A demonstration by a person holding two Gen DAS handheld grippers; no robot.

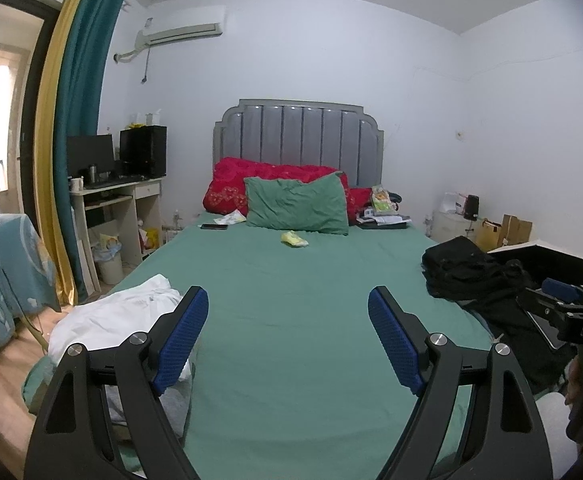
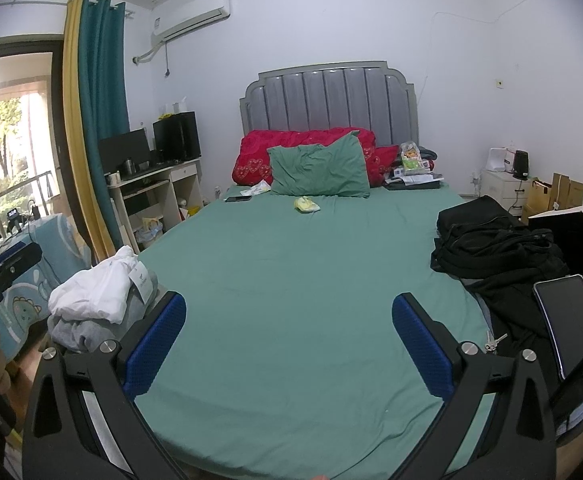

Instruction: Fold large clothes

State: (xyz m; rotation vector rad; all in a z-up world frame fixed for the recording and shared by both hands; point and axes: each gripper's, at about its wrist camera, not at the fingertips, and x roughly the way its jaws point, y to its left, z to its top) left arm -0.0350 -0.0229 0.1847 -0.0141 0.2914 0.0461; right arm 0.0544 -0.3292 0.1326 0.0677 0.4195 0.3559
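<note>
While both grippers hover spread and empty above the bed [image 1: 291,320], stock reads: left gripper [image 1: 287,336]; right gripper [image 2: 289,344]; white heap [image 1: 107,320], crumpled, no clear long axis, just left of the left gripper, the nearer; black heap [image 2: 487,248], ahead-right of the right gripper; tablet [image 2: 571,320] beside it.
</note>
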